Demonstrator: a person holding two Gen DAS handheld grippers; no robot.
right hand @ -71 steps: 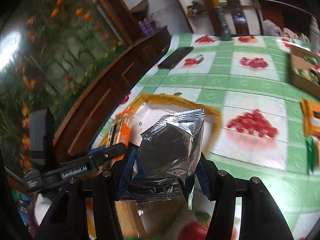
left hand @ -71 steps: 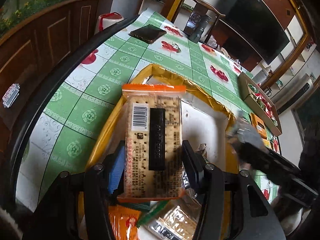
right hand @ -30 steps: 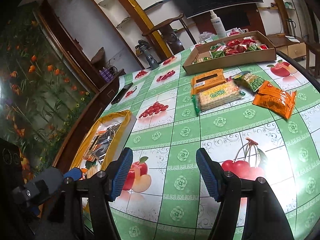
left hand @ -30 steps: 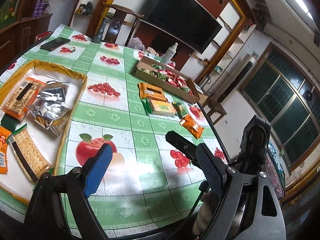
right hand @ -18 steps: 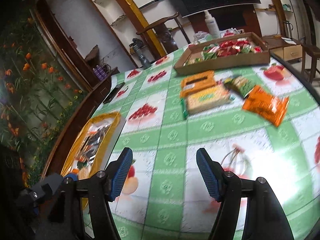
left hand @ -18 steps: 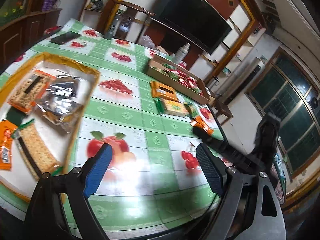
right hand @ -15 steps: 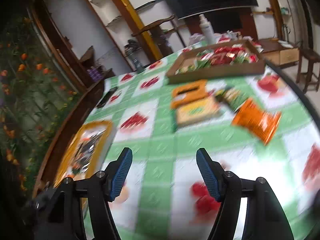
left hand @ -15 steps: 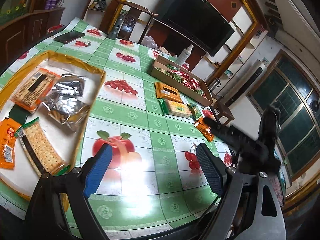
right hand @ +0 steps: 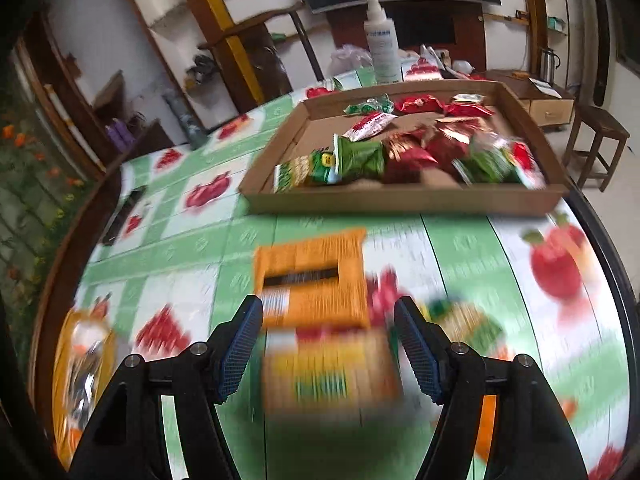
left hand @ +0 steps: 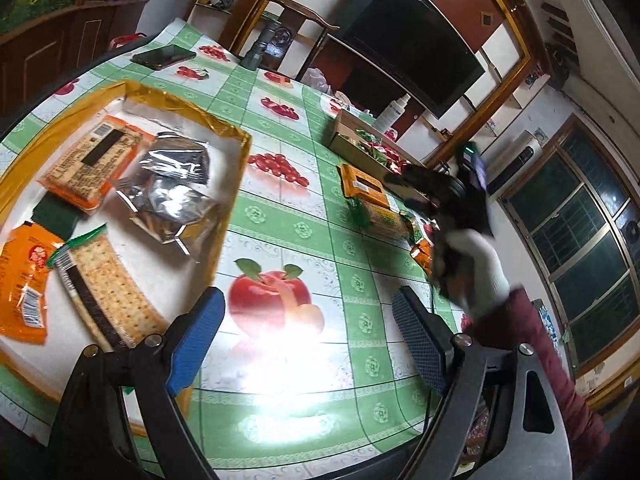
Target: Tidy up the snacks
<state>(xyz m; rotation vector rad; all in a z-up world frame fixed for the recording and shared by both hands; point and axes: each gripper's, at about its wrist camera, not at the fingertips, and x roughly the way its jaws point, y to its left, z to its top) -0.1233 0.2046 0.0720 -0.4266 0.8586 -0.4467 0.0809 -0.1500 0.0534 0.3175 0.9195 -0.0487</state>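
Left wrist view, L to R. Gold-rimmed white tray [left hand: 224,128] sits at 9–10 o'clock on the round table w/ green-and-white fruit-print cloth [left hand: 280,220]. In the tray: clear-and-orange cracker pack w/ barcode [left hand: 90,166] at the far left, two crumpled silver foil packets [left hand: 172,184] just right of it, touching each other, one orange pouch [left hand: 24,280] at 8 o'clock, and a long cracker pack w/ green end [left hand: 100,284] beside that. A black phone [left hand: 162,56] lies past the tray at 11 o'clock.

Left gripper [left hand: 308,340] hangs at 6 o'clock over the printed red apple; blue pads wide apart, nothing between them.

Toward 2–3 o'clock: flat orange snack box [left hand: 362,188], green-edged yellow biscuit pack [left hand: 380,218] touching its near side, shallow brown cardboard box [left hand: 344,142] of red and green packets behind. A white-gloved hand w/ maroon sleeve [left hand: 476,268] carries the right gripper [left hand: 416,188] above these snacks; blurred here.

Right wrist view, heavy motion blur. Tray edge shows at 8 o'clock. Right gripper's blue pads stand moderately apart at 6 o'clock, empty; the orange box [right hand: 314,280] and yellow biscuit pack [right hand: 332,368] lie on the cloth beneath and beyond the gap, no contact visible. A small green-and-yellow packet [right hand: 464,324] sits just right, at 4 o'clock. The cardboard box [right hand: 400,200] fills 12–2 o'clock, w/ a white spray bottle [right hand: 382,40] behind it.
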